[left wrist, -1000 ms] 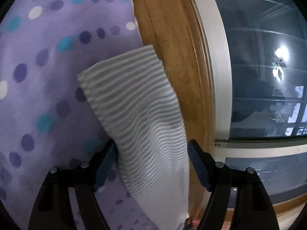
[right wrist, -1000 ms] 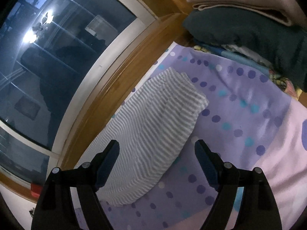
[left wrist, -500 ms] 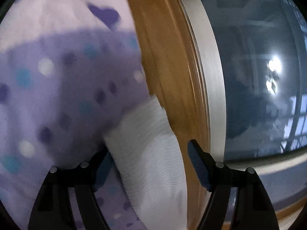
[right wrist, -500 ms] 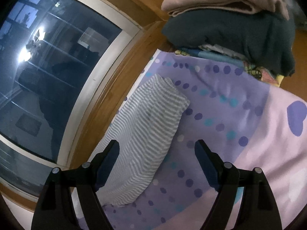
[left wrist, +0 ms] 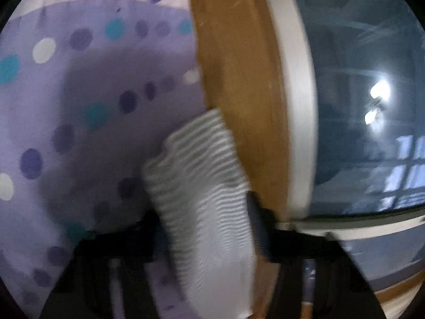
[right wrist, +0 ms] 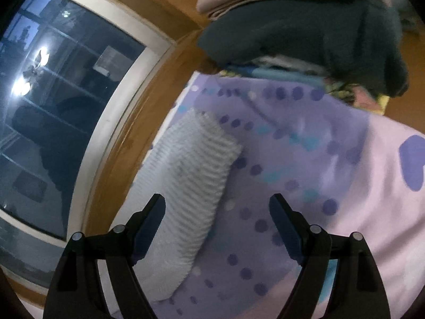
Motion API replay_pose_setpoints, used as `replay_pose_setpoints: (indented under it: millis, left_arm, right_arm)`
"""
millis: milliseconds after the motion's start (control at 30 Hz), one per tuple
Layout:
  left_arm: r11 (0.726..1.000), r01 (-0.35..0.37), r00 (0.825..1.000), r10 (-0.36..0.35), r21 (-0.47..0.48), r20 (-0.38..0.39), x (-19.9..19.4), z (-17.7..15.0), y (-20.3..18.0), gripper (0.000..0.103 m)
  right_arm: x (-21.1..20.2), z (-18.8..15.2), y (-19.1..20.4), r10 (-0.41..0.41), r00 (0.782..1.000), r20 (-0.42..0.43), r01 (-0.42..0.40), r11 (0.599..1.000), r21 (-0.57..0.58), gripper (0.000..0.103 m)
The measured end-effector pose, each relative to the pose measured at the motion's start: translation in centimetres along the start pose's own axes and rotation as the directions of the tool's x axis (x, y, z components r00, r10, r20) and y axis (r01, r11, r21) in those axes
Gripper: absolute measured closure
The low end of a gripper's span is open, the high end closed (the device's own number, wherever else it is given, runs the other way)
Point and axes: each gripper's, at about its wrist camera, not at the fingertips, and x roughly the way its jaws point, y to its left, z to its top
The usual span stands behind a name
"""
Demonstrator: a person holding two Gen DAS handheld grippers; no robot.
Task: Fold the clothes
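cloth (left wrist: 202, 199): folded strip along the bed (right wrist: 345, 164) edge by the wood frame (left wrist: 239, 79) | left claw (left wrist: 204, 228): pinching cloth end | right claw (right wrist: 217, 212): spread wide above cloth | tip: hold the end tight, keep edges lined up
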Motion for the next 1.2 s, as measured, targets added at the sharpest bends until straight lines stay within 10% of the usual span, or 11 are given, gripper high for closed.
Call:
replay_pose_setpoints:
  millis: [400, 567, 800, 1200]
  left_arm:
    - [0.999, 0.038, 0.999, -0.038, -0.039, 0.015, 1.7, -1.7, 2.1, 0.095]
    - [0.995, 0.028, 1.000, -0.028, -0.094, -0.005, 4.2, -1.6, 1.6, 0.095]
    - [0.998, 0.024, 0.999, -0.026, -0.062, -0.029, 2.5, -1.8, -2.4, 0.096]
    - [0.995, 0.092, 0.995, -0.093, 0.026, 0.045, -8.3, -6.2, -4.9, 0.096]
  right_arm:
    - [5.2, 2.6, 2.6, -0.079, 0.995, -0.060, 0.077, 0.997, -0.027, 0.021]
    - [7.8, 3.7, 3.2, -0.106, 0.988, -0.112, 0.108, 0.994, 0.015, 0.094]
    - [3.1, 5.9, 3.0, 0.076, 0.993, -0.087, -0.066, 0.991, 0.113, 0.095]
    - [-4.0, 5.0, 1.0, 0.083, 0.987, -0.138, -0.082, 0.997, 0.014, 0.095]
